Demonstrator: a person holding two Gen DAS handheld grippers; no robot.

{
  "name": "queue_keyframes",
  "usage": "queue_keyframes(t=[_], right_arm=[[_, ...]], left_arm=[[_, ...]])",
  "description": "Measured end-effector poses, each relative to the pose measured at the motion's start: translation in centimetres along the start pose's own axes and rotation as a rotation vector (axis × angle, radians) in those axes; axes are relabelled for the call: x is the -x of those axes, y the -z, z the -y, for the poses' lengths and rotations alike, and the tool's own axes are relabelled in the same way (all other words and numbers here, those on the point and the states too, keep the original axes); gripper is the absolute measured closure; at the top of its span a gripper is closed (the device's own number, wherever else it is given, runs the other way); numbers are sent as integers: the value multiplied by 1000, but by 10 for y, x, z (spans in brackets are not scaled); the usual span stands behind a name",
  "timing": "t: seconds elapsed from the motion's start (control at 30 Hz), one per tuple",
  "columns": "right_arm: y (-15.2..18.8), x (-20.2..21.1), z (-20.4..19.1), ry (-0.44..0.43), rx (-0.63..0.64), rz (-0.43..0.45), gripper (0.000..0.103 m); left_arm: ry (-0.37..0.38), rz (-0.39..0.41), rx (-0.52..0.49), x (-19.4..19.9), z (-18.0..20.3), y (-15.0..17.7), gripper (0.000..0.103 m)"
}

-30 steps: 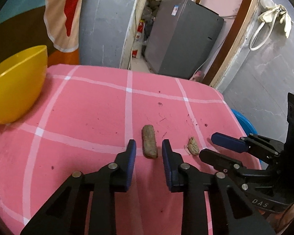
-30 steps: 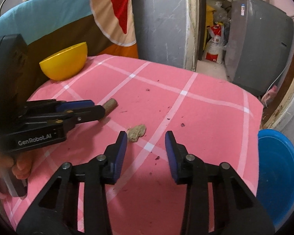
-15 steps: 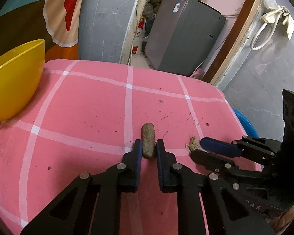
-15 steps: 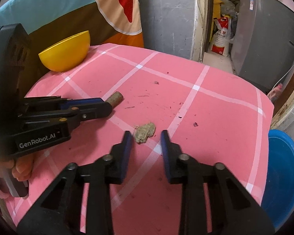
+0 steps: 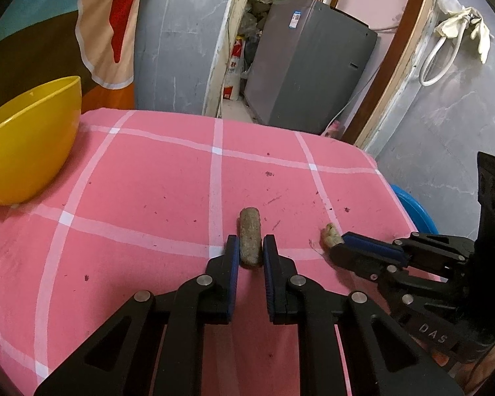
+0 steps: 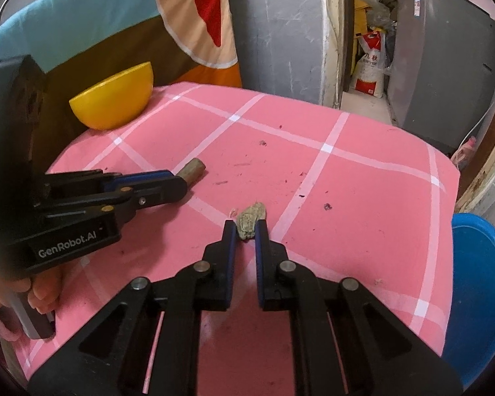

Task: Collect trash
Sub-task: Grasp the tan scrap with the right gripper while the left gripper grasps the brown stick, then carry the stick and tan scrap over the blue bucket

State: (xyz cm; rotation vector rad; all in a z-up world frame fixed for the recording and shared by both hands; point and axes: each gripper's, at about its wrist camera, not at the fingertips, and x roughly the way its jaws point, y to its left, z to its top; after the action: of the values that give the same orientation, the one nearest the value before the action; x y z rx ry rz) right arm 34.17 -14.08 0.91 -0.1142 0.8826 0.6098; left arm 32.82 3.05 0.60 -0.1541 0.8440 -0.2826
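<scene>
We are seeing a yellow bowl sitting at the far left edge of the pink checked cloth; its inside is mostly hidden from us, and the little we see in the left view looks bare. A blue basin is sitting below the table's right edge; the part showing holds nothing.

The left gripper is clamping a brown stub, its pads pressing both sides, the stub's far end sticking out past the tips and lying on the cloth.

The right gripper has just been closing; its pads are now pinching the near end of a crumpled wad, which is resting on the cloth just right of the stub. A hand is gripping the left tool's handle.
</scene>
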Motion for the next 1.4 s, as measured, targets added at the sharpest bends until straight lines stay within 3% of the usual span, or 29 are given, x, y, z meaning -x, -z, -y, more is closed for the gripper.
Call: queue_keyframes(t=[0.33,0.67,1.0,1.4], right_arm=[[4,24,5,22,-34,141,69],[13,84,14,121,-14,393,69],[30,151,30,243,-16,636,68],[58,212,57,400,-40,806,66]], left_arm=[[-20,92,-17,17,10,4,92],[-13,324,-89,56,53,4,92],[60,530,-163,86,114,-5,92],[145,631,-226,89,180,-11,92]])
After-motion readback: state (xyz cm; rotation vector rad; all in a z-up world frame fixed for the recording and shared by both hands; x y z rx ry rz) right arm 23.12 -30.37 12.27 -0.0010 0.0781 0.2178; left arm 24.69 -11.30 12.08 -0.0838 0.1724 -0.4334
